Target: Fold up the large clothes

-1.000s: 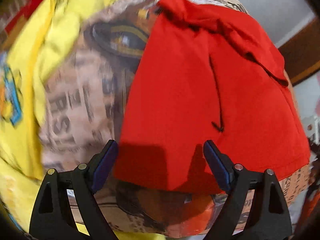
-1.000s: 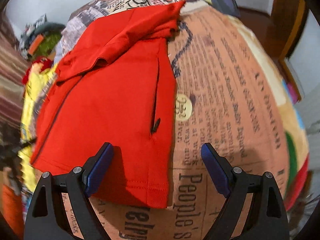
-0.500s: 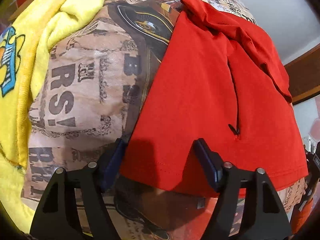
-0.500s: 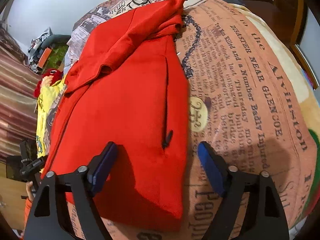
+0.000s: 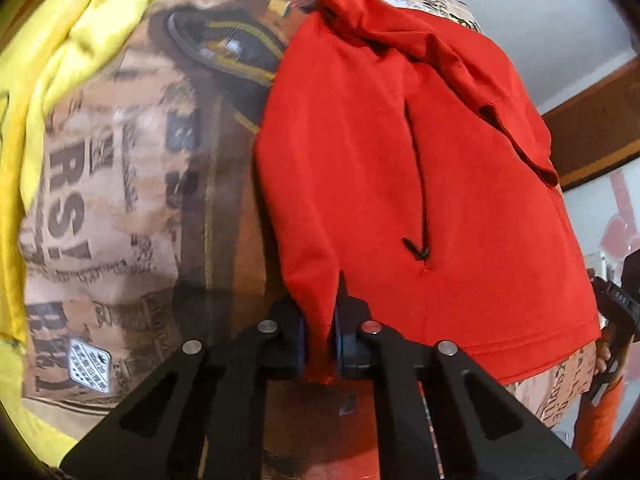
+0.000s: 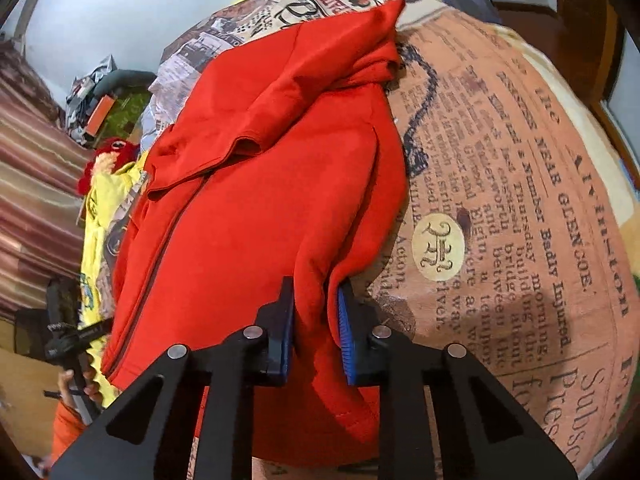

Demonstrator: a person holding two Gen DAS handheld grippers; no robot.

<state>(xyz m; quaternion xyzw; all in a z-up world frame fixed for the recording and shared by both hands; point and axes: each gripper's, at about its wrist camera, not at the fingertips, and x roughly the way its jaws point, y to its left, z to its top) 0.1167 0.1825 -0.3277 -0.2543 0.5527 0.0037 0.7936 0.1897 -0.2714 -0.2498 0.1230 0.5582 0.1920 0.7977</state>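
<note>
Legibly, "GLENCOE" blanket [image 6: 520,184] beside tongs-pinched red garment [image 6: 260,208].

- Soft, even room light; nothing glares.
- Both views bulge hard, fisheye style, with black corners.
- Left wrist view smears with motion blur, worst across the yellow cloth [image 5: 60,60].
- A soft shadow falls on the newsprint bedspread [image 6: 520,240], near the lower right.

Bright red shirt [image 5: 420,184] with a thin black line down it, lying on a tan and orange blanket [image 6: 520,216] printed like old newspaper, black lettering all over. Left of the shirt there's a plain yellow cloth [image 5: 52,80]. Grippers' pads [image 6: 344,332] are blue.
</note>
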